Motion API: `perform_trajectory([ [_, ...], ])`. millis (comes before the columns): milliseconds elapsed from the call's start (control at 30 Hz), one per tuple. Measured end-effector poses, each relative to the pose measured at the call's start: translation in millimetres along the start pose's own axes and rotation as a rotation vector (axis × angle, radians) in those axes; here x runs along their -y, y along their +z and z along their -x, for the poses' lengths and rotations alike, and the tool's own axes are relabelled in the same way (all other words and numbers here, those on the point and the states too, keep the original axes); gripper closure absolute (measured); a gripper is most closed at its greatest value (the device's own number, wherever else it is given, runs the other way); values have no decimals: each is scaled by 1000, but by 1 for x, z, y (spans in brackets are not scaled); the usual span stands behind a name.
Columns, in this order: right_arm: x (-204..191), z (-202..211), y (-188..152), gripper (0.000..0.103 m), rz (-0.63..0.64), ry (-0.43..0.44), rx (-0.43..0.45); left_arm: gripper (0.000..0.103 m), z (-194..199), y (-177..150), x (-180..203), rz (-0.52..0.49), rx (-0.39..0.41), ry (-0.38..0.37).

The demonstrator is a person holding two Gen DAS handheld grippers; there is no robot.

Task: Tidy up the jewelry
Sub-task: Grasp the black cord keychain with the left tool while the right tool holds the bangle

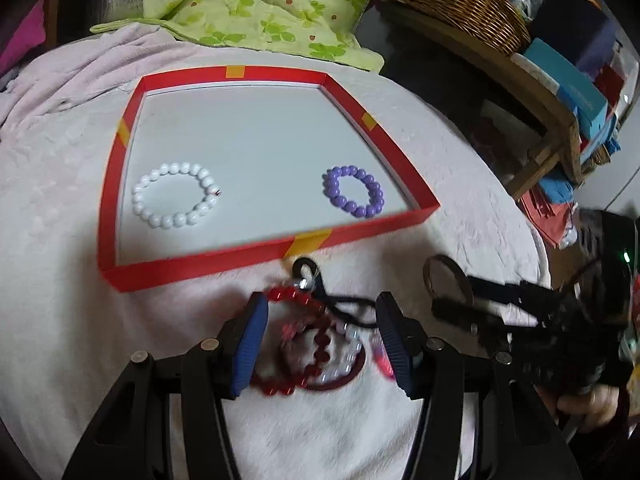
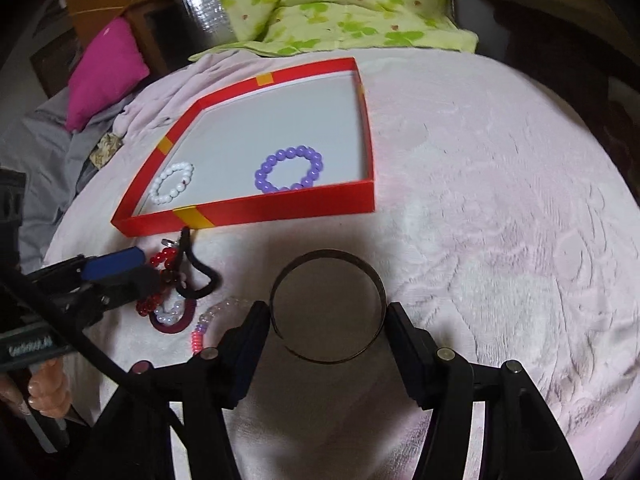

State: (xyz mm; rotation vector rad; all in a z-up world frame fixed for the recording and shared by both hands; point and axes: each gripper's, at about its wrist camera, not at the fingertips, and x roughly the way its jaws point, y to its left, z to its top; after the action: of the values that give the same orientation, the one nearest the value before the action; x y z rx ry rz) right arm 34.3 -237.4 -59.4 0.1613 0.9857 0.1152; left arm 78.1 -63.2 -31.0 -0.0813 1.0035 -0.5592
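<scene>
A red-rimmed tray (image 1: pixel 200 266) (image 2: pixel 280 210) lies on the pink blanket and holds a white bead bracelet (image 1: pixel 176 194) (image 2: pixel 172 182) and a purple bead bracelet (image 1: pixel 354 191) (image 2: pixel 290 168). In front of it lies a tangled pile: a red bead bracelet (image 1: pixel 298 300) (image 2: pixel 162 264), a black cord (image 1: pixel 348 304) (image 2: pixel 200 276), a dark red band and clear and pink beads (image 2: pixel 202 326). My left gripper (image 1: pixel 322 340) is open, its fingers on either side of the pile. My right gripper (image 2: pixel 326 340) holds a metal bangle (image 2: pixel 326 264) (image 1: pixel 446 276) between its fingers, touching both sides.
A green floral quilt (image 1: pixel 256 8) lies behind the tray. A wicker basket (image 1: pixel 460 4) and stacked boxes (image 1: pixel 576 88) stand at the right. A magenta cushion (image 2: pixel 104 68) lies at the left. The pink blanket (image 2: pixel 500 200) stretches to the right.
</scene>
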Motion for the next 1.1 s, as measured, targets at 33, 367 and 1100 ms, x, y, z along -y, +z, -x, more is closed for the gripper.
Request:
perform_trajectory([
  [33, 0, 1, 0, 41, 1, 1, 1, 48, -3, 1, 1, -1, -3, 5],
  [367, 2, 3, -2, 41, -3, 17, -3, 89, -22, 3, 9, -32, -34, 31],
  [1100, 10, 17, 5, 41, -88, 47, 51, 95, 22, -12, 4, -198, 22, 20],
])
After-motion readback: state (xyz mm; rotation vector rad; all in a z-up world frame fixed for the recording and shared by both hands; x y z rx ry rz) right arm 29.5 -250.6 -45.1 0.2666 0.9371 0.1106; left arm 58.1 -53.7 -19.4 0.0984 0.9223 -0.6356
